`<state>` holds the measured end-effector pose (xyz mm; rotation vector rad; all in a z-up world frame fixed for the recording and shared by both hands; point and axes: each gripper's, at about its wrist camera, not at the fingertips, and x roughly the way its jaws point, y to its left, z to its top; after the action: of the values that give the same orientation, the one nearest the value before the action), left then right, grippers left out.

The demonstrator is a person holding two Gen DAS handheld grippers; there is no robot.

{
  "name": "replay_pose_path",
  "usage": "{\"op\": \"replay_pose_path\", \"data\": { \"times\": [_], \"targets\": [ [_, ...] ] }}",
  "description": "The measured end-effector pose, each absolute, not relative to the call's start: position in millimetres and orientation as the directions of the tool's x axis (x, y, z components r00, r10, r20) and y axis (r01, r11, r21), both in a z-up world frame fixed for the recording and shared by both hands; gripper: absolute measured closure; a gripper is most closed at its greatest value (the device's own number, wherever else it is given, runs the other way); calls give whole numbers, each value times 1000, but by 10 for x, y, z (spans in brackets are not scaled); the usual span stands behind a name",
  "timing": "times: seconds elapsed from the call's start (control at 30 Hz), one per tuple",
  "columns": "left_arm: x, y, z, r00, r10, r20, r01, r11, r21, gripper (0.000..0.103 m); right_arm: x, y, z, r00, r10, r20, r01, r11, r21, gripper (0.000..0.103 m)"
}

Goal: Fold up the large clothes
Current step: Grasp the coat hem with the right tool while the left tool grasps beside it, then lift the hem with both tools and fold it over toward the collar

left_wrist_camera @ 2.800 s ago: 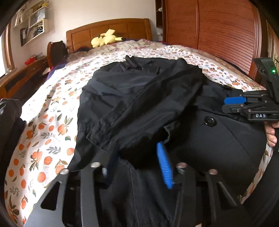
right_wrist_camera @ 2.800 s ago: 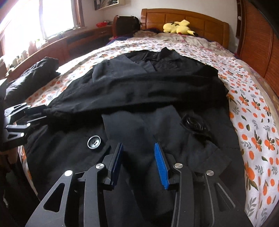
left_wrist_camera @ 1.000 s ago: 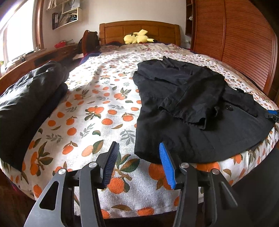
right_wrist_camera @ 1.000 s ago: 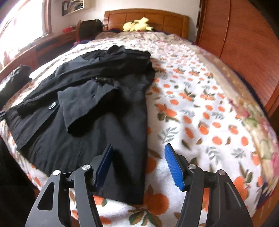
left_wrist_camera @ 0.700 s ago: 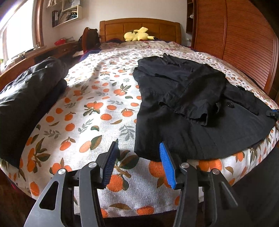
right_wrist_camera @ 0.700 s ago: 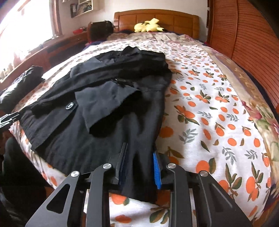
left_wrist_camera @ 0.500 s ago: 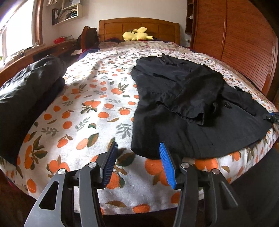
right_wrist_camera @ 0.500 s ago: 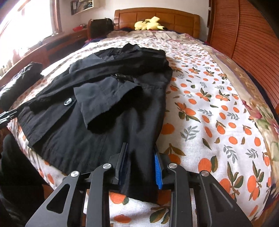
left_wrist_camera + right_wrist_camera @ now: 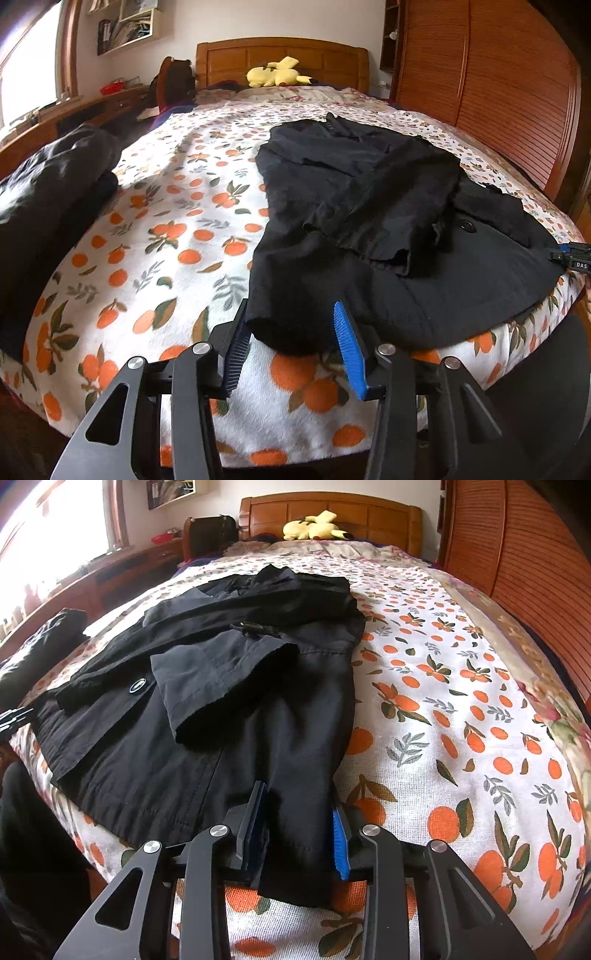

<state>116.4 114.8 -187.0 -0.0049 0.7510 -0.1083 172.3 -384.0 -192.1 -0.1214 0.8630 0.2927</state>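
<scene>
Black coat, orange-print bedspread, yellow plush

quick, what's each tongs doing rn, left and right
left tongs: just closing around the black coat's hem corner, pads not yet pressing, open.
right tongs: shut on the coat's other hem corner.

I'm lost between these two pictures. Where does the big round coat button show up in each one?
Left wrist view: the button sits right of centre on the black coat.
Right wrist view: the same button sits left of centre.
Shared landmark: the yellow plush toy by the headboard.
</scene>
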Motion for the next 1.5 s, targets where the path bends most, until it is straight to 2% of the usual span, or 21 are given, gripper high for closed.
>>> {"op": "replay_pose_path", "data": {
  "times": [0.23, 0.3, 0.33, 0.37, 0.47, 0.57, 0.93, 1.27, 1.37, 1.5],
  "targets": [
    [1260, 1097, -1894, 715, -101, -692, 99, 994, -43, 56, 1710, -3851, -1938, 614, 214, -759, -304, 952, 22, 72],
    [1281, 1093, -1900, 708, -105, -698, 100, 994, -48, 72, 1711, -3850, -1938, 614, 213, -760, -305, 952, 20, 72],
    [1290, 1089, -1888, 706, -98, -701, 97, 994, -42, 85, 1709, -3851, -1930, 617, 212, -758, -305, 952, 18, 75],
    [1295, 1083, -1858, 705, -101, -702, 102, 994, -40, 97, 1705, -3853, -1914, 618, 223, -754, -310, 950, 28, 86],
    [1286, 1087, -1645, 741, -134, -658, 126, 990, -60, 98, 1737, -3812, -1798, 618, 247, -747, -336, 941, 33, 94],
    [1312, 1073, -1186, 788, -153, -596, 150, 987, -54, 99, 1776, -3775, -1487, 654, 272, -706, -357, 934, 30, 95],
    [1199, 860, 39, 891, -174, -419, 179, 983, -28, 99, 1592, -3622, -159, 797, 324, -509, -385, 923, -16, 97],
    [446, 909, 1061, 954, -167, -251, 171, 985, -3, 99, 881, -3689, 701, 862, 337, -380, -399, 912, -95, 97],
    [338, 859, 1183, 960, -150, -235, 159, 987, 23, 99, 775, -3693, 775, 863, 337, -377, -405, 907, -117, 97],
    [511, 812, 1051, 951, -130, -281, 147, 988, 37, 99, 912, -3634, 585, 838, 338, -428, -426, 896, -125, 97]
  ]
}}
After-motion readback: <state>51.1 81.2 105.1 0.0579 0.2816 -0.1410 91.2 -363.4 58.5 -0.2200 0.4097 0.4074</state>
